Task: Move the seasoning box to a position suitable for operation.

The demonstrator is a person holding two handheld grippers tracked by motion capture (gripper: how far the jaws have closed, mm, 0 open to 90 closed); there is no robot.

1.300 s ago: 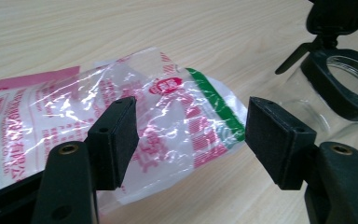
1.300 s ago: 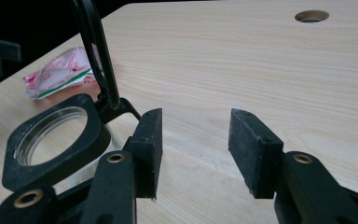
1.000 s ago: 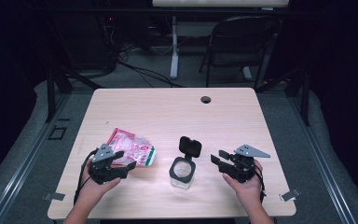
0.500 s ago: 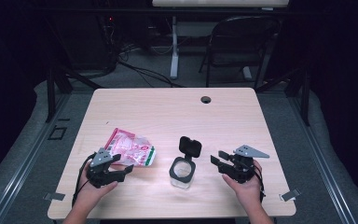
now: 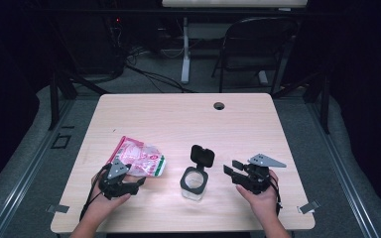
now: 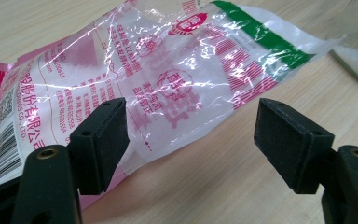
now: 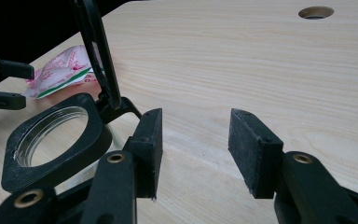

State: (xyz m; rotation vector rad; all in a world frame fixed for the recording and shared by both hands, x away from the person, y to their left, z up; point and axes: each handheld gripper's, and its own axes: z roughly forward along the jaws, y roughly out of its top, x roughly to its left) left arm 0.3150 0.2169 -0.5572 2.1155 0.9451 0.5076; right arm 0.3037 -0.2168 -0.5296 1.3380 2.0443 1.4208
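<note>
A pink and clear plastic bag [image 5: 138, 158] with red print and a green stripe lies flat at the table's front left. My left gripper [image 5: 135, 181] sits low just in front of it, open. In the left gripper view the bag [image 6: 168, 70] spreads ahead of the left gripper [image 6: 193, 135], its near edge by the left pad [image 6: 103, 140], and nothing is pinched. A clear jar [image 5: 194, 181] with a black rim and an upright flip lid [image 5: 203, 154] stands at front centre. My right gripper [image 5: 234, 169] is open beside the jar [image 7: 51, 140], with bare table between its pads [image 7: 256, 149].
The light wooden table [image 5: 188, 119] has a round cable hole [image 5: 219, 106] near its far edge, which the right gripper view shows as the hole [image 7: 314, 12]. Beyond the table a dark chair [image 5: 253, 44] and cables lie on the floor.
My left gripper has drawn slightly toward the table's near edge and sits lower by the bag. The right gripper, jar and bag have not moved.
</note>
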